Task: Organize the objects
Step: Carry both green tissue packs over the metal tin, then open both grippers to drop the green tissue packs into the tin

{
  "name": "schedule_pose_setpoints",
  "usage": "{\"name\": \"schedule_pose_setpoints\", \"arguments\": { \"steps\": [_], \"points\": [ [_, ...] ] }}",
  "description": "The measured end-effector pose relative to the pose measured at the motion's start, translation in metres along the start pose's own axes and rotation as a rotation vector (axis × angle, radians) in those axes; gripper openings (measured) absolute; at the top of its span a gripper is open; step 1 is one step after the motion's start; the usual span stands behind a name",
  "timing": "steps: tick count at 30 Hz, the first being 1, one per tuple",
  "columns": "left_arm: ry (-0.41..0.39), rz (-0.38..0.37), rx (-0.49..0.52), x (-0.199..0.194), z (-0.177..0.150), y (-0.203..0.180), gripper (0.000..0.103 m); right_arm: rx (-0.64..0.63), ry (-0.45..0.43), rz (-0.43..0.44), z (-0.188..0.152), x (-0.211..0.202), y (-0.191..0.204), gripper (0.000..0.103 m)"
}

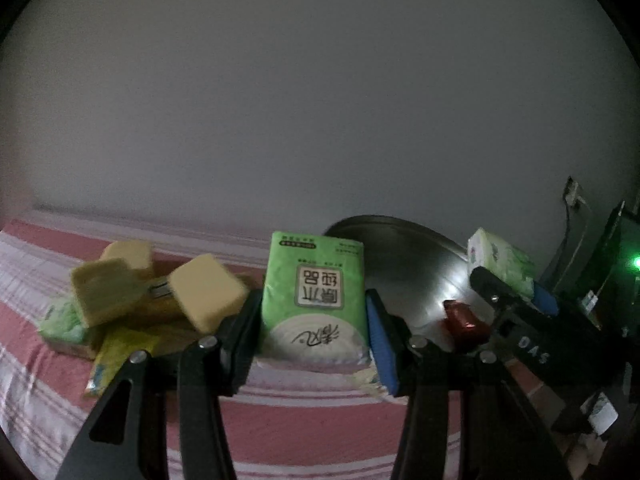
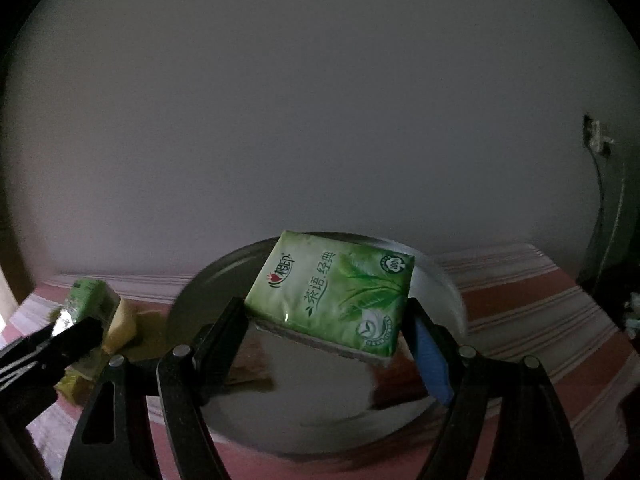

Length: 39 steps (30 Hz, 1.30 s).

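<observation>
My left gripper (image 1: 316, 320) is shut on a green tissue pack (image 1: 316, 280) with a white label, held upright above the striped cloth. To its right, my right gripper (image 1: 516, 288) grips another green tissue pack (image 1: 496, 256) over the round metal tray (image 1: 400, 264). In the right wrist view that right gripper (image 2: 326, 312) is shut on its leaf-printed pack (image 2: 336, 292), tilted above the tray (image 2: 280, 420). At the left edge there, the left gripper (image 2: 76, 328) shows with its pack (image 2: 90, 298).
A pile of yellow packs (image 1: 120, 292) and wrappers lies on the red-and-white striped cloth (image 1: 300, 420) to the left. A red candy wrapper (image 1: 464, 320) rests on the tray. Dark equipment with a green light (image 1: 636, 262) and a wall cable (image 1: 574, 196) stand at the right.
</observation>
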<state>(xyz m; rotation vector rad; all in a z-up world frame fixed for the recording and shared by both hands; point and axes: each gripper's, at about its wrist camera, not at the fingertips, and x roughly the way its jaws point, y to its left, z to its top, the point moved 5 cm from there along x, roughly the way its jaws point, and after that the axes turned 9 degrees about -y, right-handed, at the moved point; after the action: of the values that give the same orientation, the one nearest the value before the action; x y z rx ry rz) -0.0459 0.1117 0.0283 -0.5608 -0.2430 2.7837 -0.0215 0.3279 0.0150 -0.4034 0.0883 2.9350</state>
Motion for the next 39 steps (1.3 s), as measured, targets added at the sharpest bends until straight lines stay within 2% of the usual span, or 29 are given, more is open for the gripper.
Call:
{"name": "schedule_pose_setpoints", "arguments": {
  "steps": [15, 25, 31, 39],
  "points": [
    [0.029, -0.042, 0.076, 0.036, -0.007, -0.055, 0.049, -0.036, 0.031, -0.133, -0.007, 0.037, -0.034, 0.079],
    [0.079, -0.03, 0.092, 0.055, -0.016, -0.066, 0.049, -0.04, 0.087, -0.138, -0.011, 0.046, -0.045, 0.079],
    [0.103, -0.009, 0.093, 0.063, -0.021, -0.061, 0.049, -0.041, 0.106, -0.135, -0.017, 0.058, -0.059, 0.079],
    [0.112, 0.031, 0.096, 0.061, -0.024, -0.049, 0.05, -0.038, 0.117, -0.103, -0.021, 0.062, -0.059, 0.079]
  ]
}}
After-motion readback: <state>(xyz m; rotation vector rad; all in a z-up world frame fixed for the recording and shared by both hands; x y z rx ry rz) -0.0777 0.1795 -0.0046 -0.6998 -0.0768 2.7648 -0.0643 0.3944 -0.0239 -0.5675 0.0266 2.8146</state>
